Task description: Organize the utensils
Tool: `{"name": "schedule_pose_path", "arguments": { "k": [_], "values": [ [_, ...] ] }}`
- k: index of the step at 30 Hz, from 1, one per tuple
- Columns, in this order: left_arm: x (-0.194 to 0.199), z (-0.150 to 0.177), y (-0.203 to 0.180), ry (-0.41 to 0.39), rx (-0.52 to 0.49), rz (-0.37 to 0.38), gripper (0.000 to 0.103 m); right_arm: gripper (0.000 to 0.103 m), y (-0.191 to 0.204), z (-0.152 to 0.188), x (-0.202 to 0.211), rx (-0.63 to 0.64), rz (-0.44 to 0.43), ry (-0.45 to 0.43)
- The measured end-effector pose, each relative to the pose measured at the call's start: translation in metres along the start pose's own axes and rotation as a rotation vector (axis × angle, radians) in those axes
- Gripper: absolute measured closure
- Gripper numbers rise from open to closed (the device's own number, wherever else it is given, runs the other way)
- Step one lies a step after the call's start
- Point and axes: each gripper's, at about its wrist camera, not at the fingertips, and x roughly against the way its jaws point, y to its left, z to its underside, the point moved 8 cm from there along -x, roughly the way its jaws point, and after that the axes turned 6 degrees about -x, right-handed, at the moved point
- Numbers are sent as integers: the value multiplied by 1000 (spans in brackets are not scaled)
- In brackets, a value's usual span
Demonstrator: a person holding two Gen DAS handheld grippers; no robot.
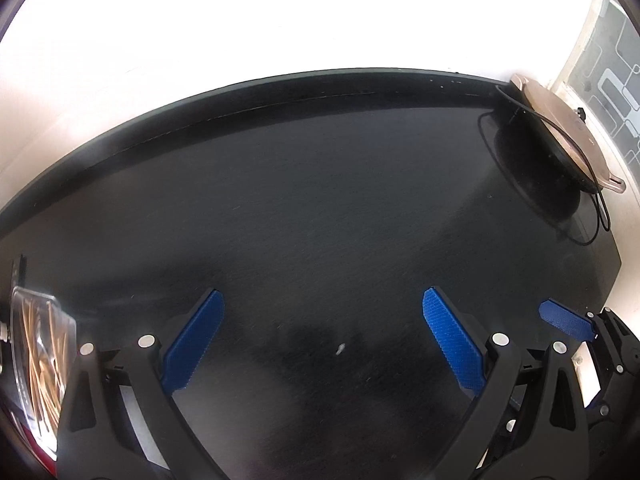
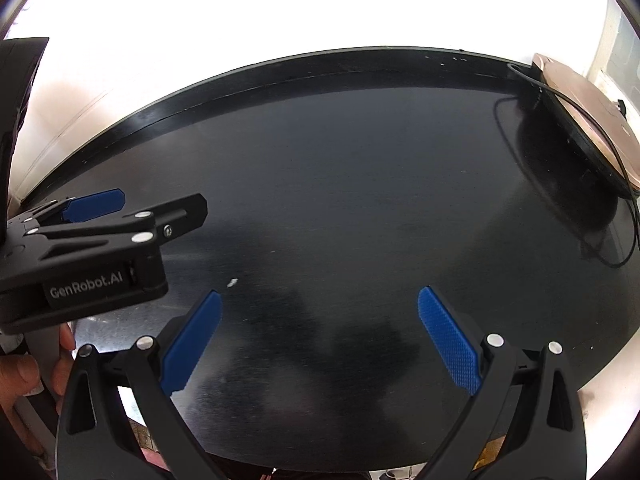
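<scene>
Dark table point(image 1: 320, 200), both grippers point(image 1: 323, 336) point(image 2: 319, 332) spread, nothing held, clear container point(image 1: 40, 356) cut off left.

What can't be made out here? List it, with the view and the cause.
- Clear container of thin wooden sticks, left wrist view: cut off by the frame edge and the left gripper; what the sticks are is unclear.
- Copper-coloured round appliance, both views: far-edge distortion hides its type.
- Background: overexposed white.
- Right gripper: open, empty.
</scene>
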Motion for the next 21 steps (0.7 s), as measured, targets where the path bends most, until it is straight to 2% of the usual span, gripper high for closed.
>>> {"name": "schedule_pose_path", "arguments": {
  "k": [9,15,21],
  "values": [
    [-20,-21,-31,1,-36,16,6,8,-52,-7,-9,-46,42,6],
    [-33,-26,-39,9,-23,20,6,8,-67,-11,-19,-61,51,29],
    [-47,-20,-37,51,-22,15,6,8,-68,-12,-32,-50,43,61]
  ]
}}
